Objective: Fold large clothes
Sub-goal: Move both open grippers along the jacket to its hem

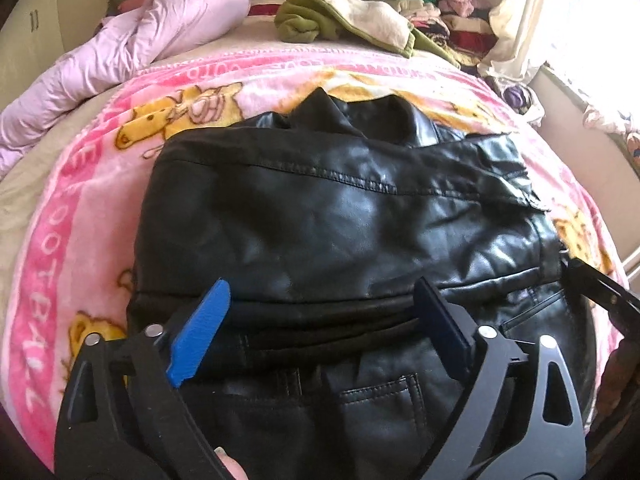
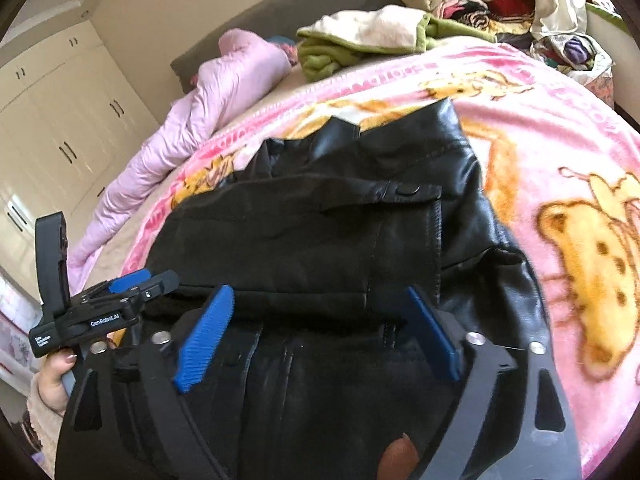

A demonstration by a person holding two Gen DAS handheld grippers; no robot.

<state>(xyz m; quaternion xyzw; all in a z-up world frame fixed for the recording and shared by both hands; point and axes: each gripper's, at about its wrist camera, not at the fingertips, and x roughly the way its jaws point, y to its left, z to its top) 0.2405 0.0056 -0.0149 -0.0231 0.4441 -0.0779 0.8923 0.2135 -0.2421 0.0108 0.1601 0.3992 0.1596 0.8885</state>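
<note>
I'm seeing my left gripper (image 1: 322, 292) standing wide open over the near part of the black leather jacket (image 1: 340, 216), blue pads well apart and nothing pinched btwn them; the folded edge is lying just under the tips, not pressed by either pad. My right gripper (image 2: 322, 300) is also gaping wide, pads apart, hovering over the same jacket (image 2: 320, 232) w/ nothing gripped. In the right wrist view the left gripper (image 2: 120, 300) is showing at the left edge, a hand (image 2: 54, 380) wrapping its handle.

The jacket is lying folded into a compact bundle in the middle of the pink cartoon blanket (image 1: 80, 216) on the bed, collar poking out at the far side, a snap-flap pocket facing up on the right wrist cam.

Further out: a pale pink quilt (image 1: 132, 40) is bunching along the bed's far left, a green and cream garment (image 1: 340, 16) is sitting beyond the blanket, and a heap of mixed clothes (image 1: 432, 12) is piling in the far corner. Cream wardrobe doors (image 2: 60, 132) are standing left of the bed.
</note>
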